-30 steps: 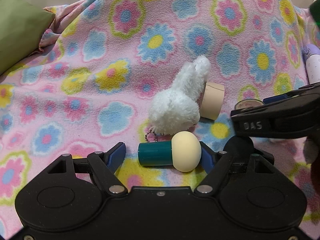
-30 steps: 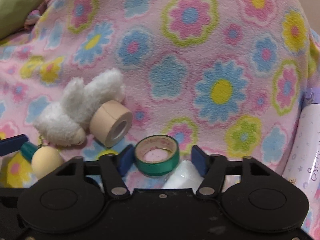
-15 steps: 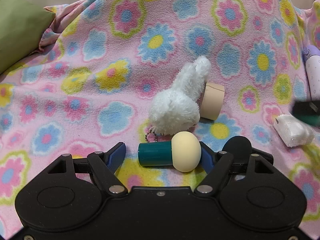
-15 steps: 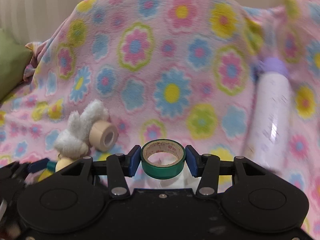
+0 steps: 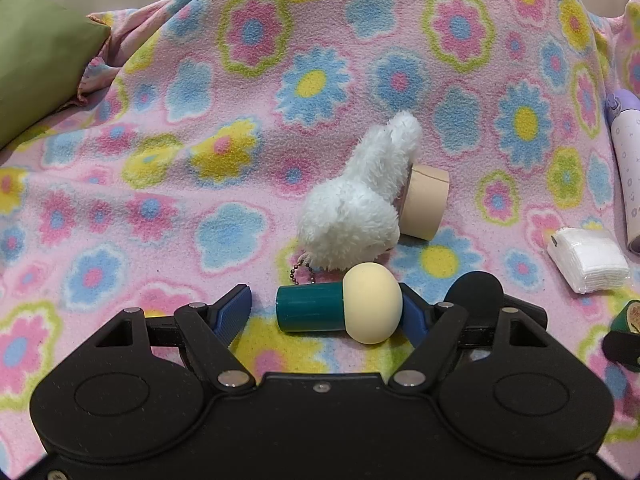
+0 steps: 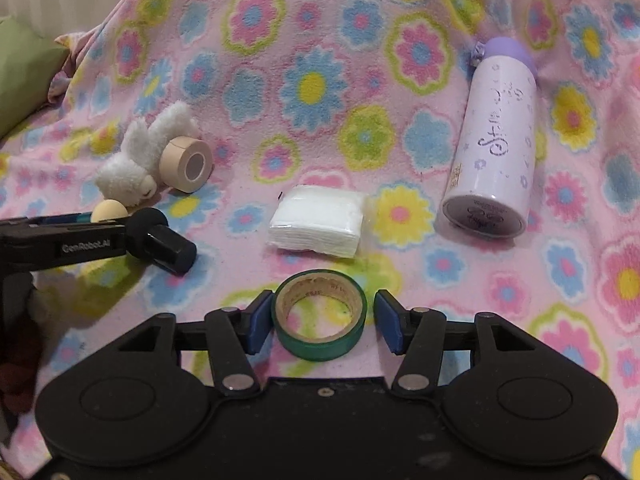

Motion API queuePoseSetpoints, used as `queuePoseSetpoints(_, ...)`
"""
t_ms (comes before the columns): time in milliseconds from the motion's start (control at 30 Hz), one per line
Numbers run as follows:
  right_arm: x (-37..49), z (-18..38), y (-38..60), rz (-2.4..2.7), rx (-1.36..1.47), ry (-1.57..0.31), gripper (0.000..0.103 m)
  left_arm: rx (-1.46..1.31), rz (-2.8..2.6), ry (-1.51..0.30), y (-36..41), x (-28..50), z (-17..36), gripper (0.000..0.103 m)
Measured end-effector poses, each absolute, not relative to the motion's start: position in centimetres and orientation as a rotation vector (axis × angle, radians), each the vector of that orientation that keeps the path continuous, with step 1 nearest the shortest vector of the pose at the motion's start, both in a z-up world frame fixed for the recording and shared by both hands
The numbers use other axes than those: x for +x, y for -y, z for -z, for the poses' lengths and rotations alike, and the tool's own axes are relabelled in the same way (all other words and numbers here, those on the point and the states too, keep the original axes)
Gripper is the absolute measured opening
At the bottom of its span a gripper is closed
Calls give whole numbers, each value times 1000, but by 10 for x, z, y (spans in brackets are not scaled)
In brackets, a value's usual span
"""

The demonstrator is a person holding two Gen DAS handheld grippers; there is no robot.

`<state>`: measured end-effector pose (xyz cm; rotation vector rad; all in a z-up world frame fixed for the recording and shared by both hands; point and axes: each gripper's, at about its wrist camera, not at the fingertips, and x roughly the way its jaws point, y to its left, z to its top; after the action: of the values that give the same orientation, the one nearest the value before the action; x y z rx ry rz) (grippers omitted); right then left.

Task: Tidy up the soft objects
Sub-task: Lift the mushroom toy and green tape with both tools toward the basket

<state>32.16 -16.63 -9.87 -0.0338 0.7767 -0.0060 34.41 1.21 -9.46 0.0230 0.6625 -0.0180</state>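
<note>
Right wrist: flowered blanket, green cushion; fingers opening beside green tape

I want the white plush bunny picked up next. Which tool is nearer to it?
Left. The left tool sits just in front of the white plush bunny, straddling the teal and cream stamp. The right tool, jaws opening around the green tape roll, is farther off.

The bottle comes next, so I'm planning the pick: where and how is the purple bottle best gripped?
Grip the purple bottle across the middle of its straight body, coming from above with the fingers on its two long sides. It lies flat on the flowered blanket, base toward the camera; the rounded cap would likely slip.
</note>
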Motion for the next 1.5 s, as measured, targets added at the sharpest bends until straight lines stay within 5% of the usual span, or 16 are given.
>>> queuePoseSetpoints(200,324,102,171,0,-9,-748,64,21,20,-661,-13,344,95,72)
queuePoseSetpoints(367,329,105,166,-58,-33,-767,87,17,22,-661,-13,344,95,72)
queuePoseSetpoints(633,329,106,168,-73,-13,-763,87,10,24,-660,-14,344,95,72)
queuePoseSetpoints(800,327,105,170,-56,-2,-750,80,11,23,-659,-14,344,95,72)
queuePoseSetpoints(1133,319,101,169,10,-7,-724,48,6,20,-651,-15,343,94,67)
queuePoseSetpoints(1233,319,95,168,9,-18,-759,47,54,6,-650,-8,337,89,55)
queuePoseSetpoints(1500,281,46,179,-11,25,-792,47,46,20,-654,0,300,62,55)
